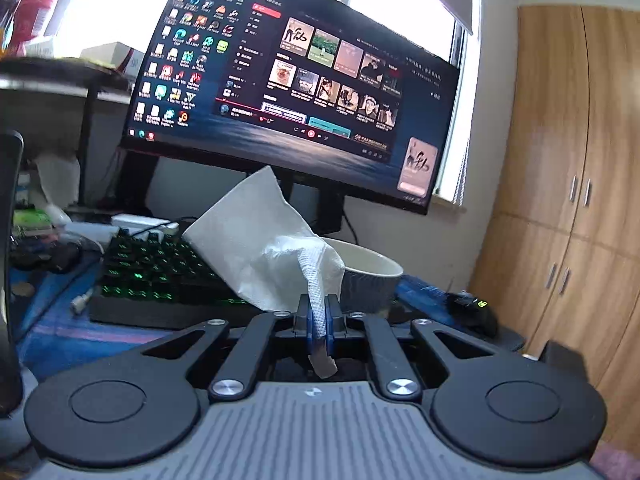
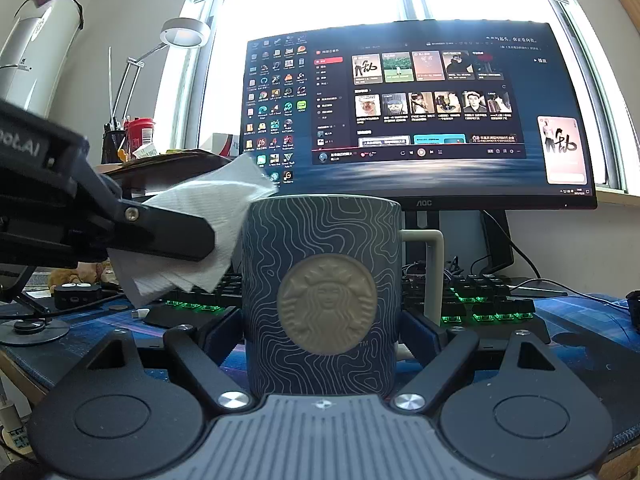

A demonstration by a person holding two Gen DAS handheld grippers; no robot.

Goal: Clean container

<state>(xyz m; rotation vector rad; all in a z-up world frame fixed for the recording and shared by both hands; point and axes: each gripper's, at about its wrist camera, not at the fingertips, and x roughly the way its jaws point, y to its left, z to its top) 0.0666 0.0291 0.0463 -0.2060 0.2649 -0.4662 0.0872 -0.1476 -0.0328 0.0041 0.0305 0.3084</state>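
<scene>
Mug [image 2: 320,296], dark blue with pale wavy contour lines and a round cream emblem on its near face, stands upright on the blue desk mat [image 2: 580,344] in front of the keyboard [image 2: 492,300], whose keys glow green. Its pale handle [image 2: 430,272] sticks out to the right in the right wrist view. The right gripper [image 2: 320,340] stands with its jaws spread wide around the lower body of the mug, one blue-padded finger on each side; the pads sit right against the wall, so it appears to be clasping the mug, though firm contact cannot be confirmed. The left gripper [image 1: 319,322] has its jaws pinched together on a white paper towel [image 1: 256,248], a narrow twisted strip of it running back between the blue pads while the rest fans out loosely in front. In the right wrist view that gripper comes in from the left, with the towel hanging just beside the mug's left upper edge, near the rim; whether the paper touches the mug cannot be told. In the left wrist view the mug's white interior shows just right of and behind the towel. Far behind, a wide monitor [image 2: 420,112] is lit in front of a bright window [image 2: 312,32], and a black mouse [image 1: 474,312] lies to the right on the mat.
</scene>
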